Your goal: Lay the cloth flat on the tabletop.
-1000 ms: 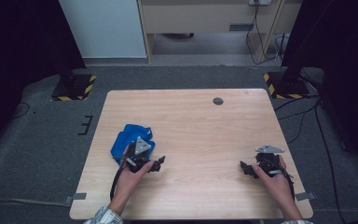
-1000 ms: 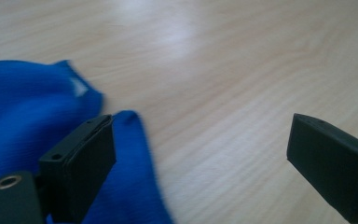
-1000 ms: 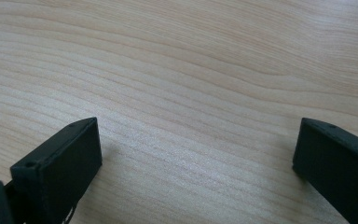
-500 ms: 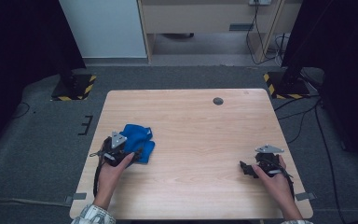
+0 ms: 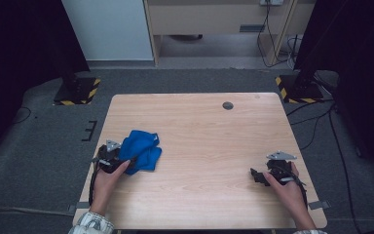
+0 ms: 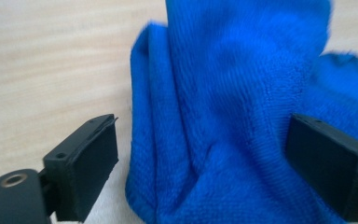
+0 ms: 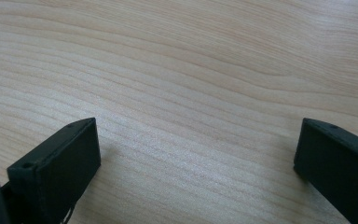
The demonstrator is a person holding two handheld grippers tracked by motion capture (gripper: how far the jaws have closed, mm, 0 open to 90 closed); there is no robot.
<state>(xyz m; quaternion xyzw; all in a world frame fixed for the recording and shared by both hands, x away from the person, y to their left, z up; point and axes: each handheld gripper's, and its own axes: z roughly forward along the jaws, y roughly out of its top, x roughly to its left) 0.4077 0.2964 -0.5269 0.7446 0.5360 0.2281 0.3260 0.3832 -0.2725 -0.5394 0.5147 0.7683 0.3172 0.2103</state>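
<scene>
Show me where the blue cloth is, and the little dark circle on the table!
blue cloth (image 5: 141, 148), high view, on the middle of its crumpled folds.
dark circle (image 5: 228, 105), high view, on its centre, near the table's far edge.

Both grippers, left gripper (image 5: 111, 157) and right gripper (image 5: 272, 170), are chunky black units topped with grey three-cornered plates. Jaws are flat black blocks with tiny screw holes. Plaid-looking sleeve cuff (image 5: 93, 223) at lower left.

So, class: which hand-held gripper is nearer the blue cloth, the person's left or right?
Left. The left hand-held gripper is at the blue cloth, its open jaws on either side of a fold. The right hand-held gripper rests far across the table, open over bare wood.
</scene>
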